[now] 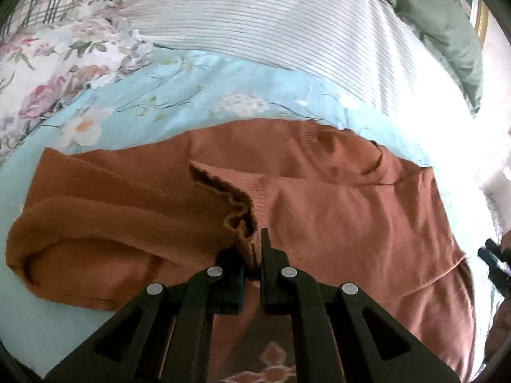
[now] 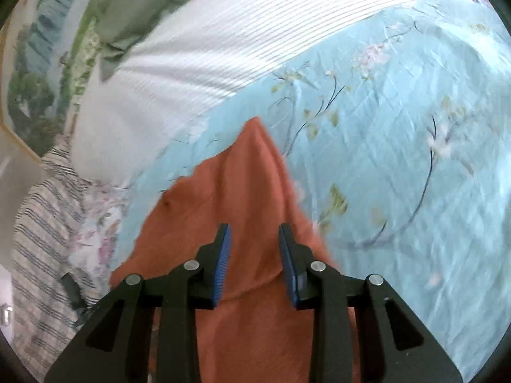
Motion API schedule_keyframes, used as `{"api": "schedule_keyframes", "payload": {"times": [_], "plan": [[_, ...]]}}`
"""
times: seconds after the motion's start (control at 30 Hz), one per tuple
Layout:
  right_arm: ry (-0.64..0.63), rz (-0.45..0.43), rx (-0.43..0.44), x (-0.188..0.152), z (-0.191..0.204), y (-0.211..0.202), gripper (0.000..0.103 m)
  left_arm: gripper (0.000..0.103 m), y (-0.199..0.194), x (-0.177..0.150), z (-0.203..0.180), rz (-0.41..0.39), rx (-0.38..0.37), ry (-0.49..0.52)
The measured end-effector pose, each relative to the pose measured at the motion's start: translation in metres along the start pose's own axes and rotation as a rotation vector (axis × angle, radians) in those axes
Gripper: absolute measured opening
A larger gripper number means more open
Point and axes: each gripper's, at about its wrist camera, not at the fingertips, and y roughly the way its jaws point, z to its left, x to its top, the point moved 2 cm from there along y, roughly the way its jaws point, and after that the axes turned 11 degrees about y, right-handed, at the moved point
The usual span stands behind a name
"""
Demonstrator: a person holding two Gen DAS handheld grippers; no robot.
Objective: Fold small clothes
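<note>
Underneath everything lies a pale blue sheet (image 2: 399, 134) printed with thin dark stems and pale flowers, wrinkled across the bed. At its far side sits a white ribbed pillow (image 1: 271, 25), with a green cloth (image 1: 447, 38) bunched behind it and a pink-flowered quilt (image 1: 48, 73) at the left edge of the left view. A striped blanket (image 2: 41, 223) runs down the left of the right view (a painted landscape shows behind it, blurred).

The rust sweater (image 1: 335, 210) lies flat on the sheet, its long axis running left to right across the left view. Its ribbed neck is at the far edge, toward the pillow, and a folded, rounded part bulges at the left.

The left gripper (image 1: 254, 249) is clamped on a ribbed, frayed edge of the sweater, which stands up in a crumpled ridge just beyond the fingers.

The right gripper (image 2: 254, 242) has its jaws parted, blue pads showing, nothing pinched between them. Sweater cloth lies below it, tapering to a point toward the pillow.
</note>
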Motion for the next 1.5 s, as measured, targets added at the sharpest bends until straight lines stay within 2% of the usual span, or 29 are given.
{"api": "schedule_keyframes", "payload": {"times": [0.07, 0.3, 0.33, 0.4, 0.5, 0.6, 0.7, 0.8, 0.83, 0.93, 1.07, 1.2, 1.27, 1.37, 1.4, 1.47, 1.5], "plan": [[-0.028, 0.024, -0.044, 0.015, 0.001, 0.02, 0.032, 0.005, 0.003, 0.0, 0.005, 0.007, -0.028, -0.014], [-0.145, 0.137, -0.182, 0.033, 0.006, 0.096, 0.032, 0.005, 0.006, -0.004, 0.001, 0.027, -0.016, -0.004], [-0.148, 0.156, -0.181, 0.033, 0.004, 0.102, 0.014, 0.005, 0.006, -0.005, 0.001, 0.03, -0.018, -0.005], [-0.138, 0.168, -0.158, 0.035, 0.002, 0.102, 0.012, 0.005, 0.005, -0.007, -0.001, 0.032, -0.012, 0.003], [-0.128, 0.12, -0.167, 0.042, -0.002, 0.089, 0.012, 0.005, 0.002, -0.006, -0.008, 0.029, -0.015, 0.024], [-0.108, 0.123, -0.208, 0.042, -0.011, 0.09, 0.014, 0.006, 0.006, -0.007, -0.015, 0.033, -0.038, 0.04], [-0.099, 0.095, -0.213, 0.035, -0.007, 0.073, 0.022, 0.01, 0.009, -0.014, -0.017, 0.062, -0.018, 0.051], [-0.12, 0.08, -0.136, 0.015, 0.007, 0.048, 0.033, 0.016, -0.013, -0.024, -0.008, 0.039, -0.017, 0.054], [-0.135, 0.092, -0.102, 0.003, 0.014, 0.042, 0.037, 0.016, -0.023, -0.028, -0.003, 0.027, -0.001, 0.061], [-0.153, 0.131, -0.033, -0.032, 0.03, 0.033, 0.039, 0.019, -0.048, -0.038, 0.015, 0.006, 0.068, 0.092], [-0.143, 0.213, 0.018, -0.075, 0.036, 0.034, 0.04, 0.055, -0.063, -0.041, 0.037, -0.009, 0.146, 0.143], [-0.134, 0.282, 0.037, -0.109, 0.043, 0.04, 0.043, 0.074, -0.06, -0.036, 0.043, -0.003, 0.187, 0.248], [-0.127, 0.304, 0.036, -0.12, 0.045, 0.043, 0.044, 0.074, -0.051, -0.03, 0.041, 0.001, 0.228, 0.32], [-0.128, 0.314, 0.03, -0.127, 0.046, 0.041, 0.044, 0.074, -0.032, -0.021, 0.039, 0.038, 0.215, 0.415], [-0.131, 0.316, 0.028, -0.128, 0.049, 0.042, 0.044, 0.075, -0.022, -0.019, 0.037, 0.07, 0.239, 0.459], [-0.141, 0.316, 0.027, -0.13, 0.054, 0.044, 0.044, 0.075, -0.004, -0.02, 0.031, 0.107, 0.348, 0.554], [-0.142, 0.316, 0.027, -0.129, 0.055, 0.044, 0.044, 0.073, 0.005, -0.021, 0.027, 0.117, 0.372, 0.603]]}}
